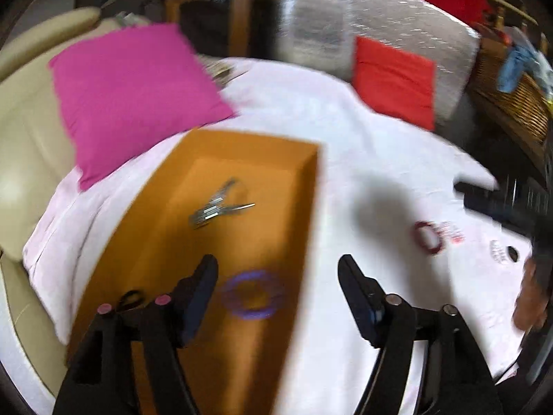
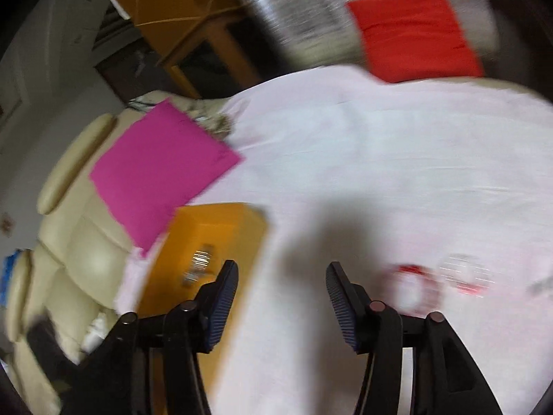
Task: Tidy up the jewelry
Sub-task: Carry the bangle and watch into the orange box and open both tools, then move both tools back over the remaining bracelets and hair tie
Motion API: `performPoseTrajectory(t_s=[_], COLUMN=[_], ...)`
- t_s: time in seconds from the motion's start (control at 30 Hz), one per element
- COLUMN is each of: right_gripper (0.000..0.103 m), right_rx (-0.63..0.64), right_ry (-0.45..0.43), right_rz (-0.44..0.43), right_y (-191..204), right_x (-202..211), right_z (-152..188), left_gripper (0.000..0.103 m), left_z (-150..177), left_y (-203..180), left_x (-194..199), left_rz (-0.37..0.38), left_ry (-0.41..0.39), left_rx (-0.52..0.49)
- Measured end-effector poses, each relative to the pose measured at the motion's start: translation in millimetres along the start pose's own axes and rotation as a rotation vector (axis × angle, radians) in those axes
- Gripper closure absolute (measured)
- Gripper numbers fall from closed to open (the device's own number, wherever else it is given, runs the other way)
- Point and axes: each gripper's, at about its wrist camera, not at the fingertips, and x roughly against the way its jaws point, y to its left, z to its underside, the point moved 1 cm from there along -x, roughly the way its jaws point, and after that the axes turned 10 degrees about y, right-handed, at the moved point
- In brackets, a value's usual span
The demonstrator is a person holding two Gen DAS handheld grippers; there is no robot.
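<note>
An orange box (image 1: 297,214) lies on a white cloth (image 1: 363,131). Inside it lie a purple bangle (image 1: 254,294), a silver chain piece (image 1: 216,205) and a small black band (image 1: 128,300). My left gripper (image 1: 278,268) is open and empty above the box's near right part. A dark red bangle (image 1: 428,237) lies on the cloth to the right, with a blurred pale ornament (image 1: 452,233) beside it. My right gripper (image 2: 281,273) is open and empty over the cloth, between the box (image 2: 242,221) and the red bangle (image 2: 416,287). The pale ornament (image 2: 465,273) is blurred.
A pink cushion (image 1: 131,97) lies on a cream sofa (image 1: 24,145) to the left. A red cushion (image 1: 394,79) stands at the back. A wicker basket (image 1: 511,100) is at the right. The other gripper (image 1: 501,204) reaches in from the right edge.
</note>
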Motion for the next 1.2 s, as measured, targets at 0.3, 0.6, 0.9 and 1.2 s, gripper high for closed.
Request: performPoseTrajectory(t_s=[0.3,0.6,0.9,1.2], right_gripper=[0.039,0.039,0.039,0.039], right_rx=[0.01,-0.16,-0.23,-0.272], right_ry=[-0.141,-0.068,0.007,-0.011], right_rz=[0.233,0.291,0.323,0.317], right_y=[-82.8,-145.5,-168.1,-174.0], right_x=[71.3,77.6,68.9,68.6], right_z=[62.6,67.5,78.2,76.8], left_gripper=[0.024,0.024,0.024,0.024], left_z=[-22.6,0.6,6.6,5.5], left_y=[-114.6,-168.4,-177.6,-176.9], left_x=[-31.9,-81.4,-88.7,-90.5], left_rz=[-0.012,-0.018,-0.023,-0.015], left_ry=[-0.11,-0.013,0.014,0.018], left_rx=[-0.064,-0.262,-0.298,-0.295])
